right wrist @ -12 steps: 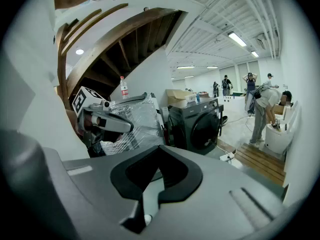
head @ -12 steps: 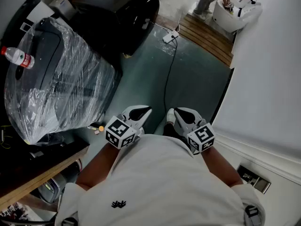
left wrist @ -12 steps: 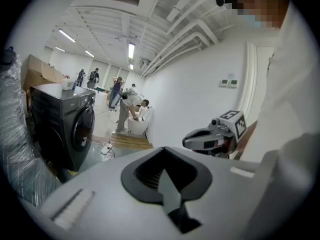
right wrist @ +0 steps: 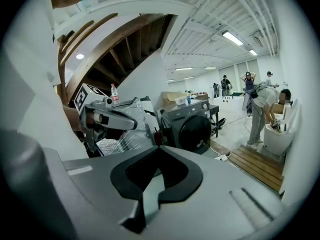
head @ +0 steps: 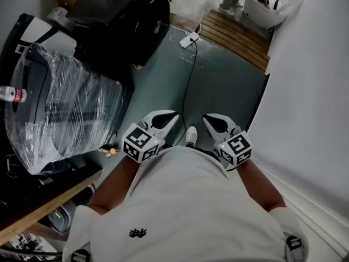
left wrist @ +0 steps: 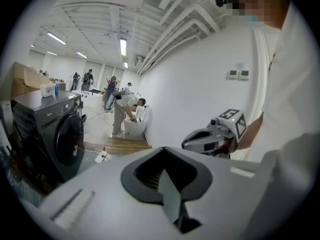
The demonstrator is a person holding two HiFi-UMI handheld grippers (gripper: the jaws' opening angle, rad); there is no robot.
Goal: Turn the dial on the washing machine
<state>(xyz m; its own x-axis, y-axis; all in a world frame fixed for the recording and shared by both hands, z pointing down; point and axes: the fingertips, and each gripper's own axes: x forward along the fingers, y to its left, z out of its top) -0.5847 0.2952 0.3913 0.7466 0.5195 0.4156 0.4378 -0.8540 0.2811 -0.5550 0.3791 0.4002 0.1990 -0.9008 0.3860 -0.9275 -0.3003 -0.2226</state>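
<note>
Left tongs and right tongs are held side by side, angled slightly down; both are pressed together with nothing between them; the dark washer stands well ahead and to the left of the left tongs, untouched, its dial too small to make out; a plastic-wrapped machine sits nearer, left of the left tongs; a power strip lies on the floor far ahead of both.
</note>
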